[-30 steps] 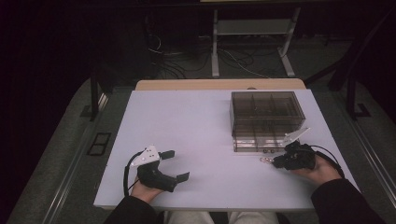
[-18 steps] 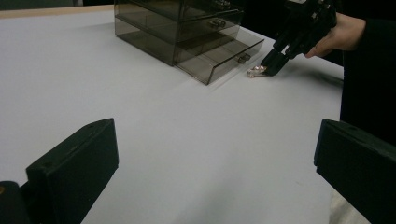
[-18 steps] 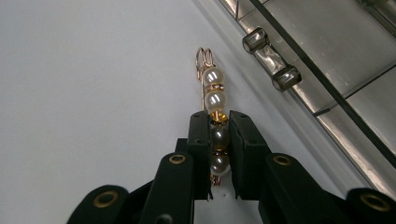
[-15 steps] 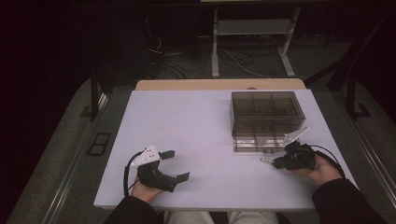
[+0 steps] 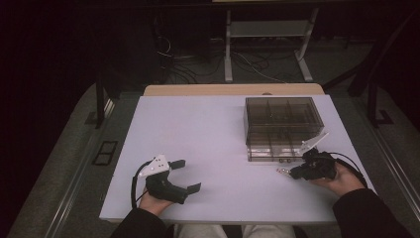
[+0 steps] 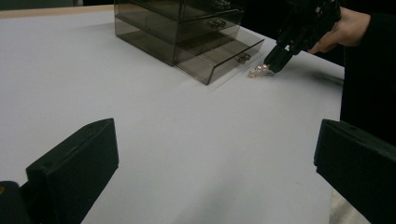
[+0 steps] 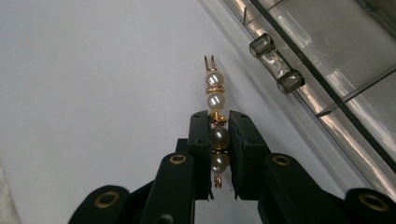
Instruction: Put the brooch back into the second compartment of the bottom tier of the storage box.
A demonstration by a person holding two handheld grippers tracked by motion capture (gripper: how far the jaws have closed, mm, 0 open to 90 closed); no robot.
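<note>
Pearls on a slim gold hair pin (image 7: 215,114) lie between the narrowed fingers of the right gripper (image 7: 218,122), its long axis running straight out ahead of them. It rests on the white table (image 5: 198,134), just near of the smoky drawer box (image 5: 282,126) with its bottom drawer (image 6: 223,55) pulled out. The left gripper (image 5: 181,174), spread wide, sits well apart at the near left.

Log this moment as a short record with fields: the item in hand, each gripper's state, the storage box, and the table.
item: pearl hair clip, lying on the table in front of the box
right gripper: jaws closed around the clip's middle
left gripper: jaws wide open, holding nothing, near the table's front left
box: smoky clear drawer organizer, bottom drawer pulled partly out
table: white top
</note>
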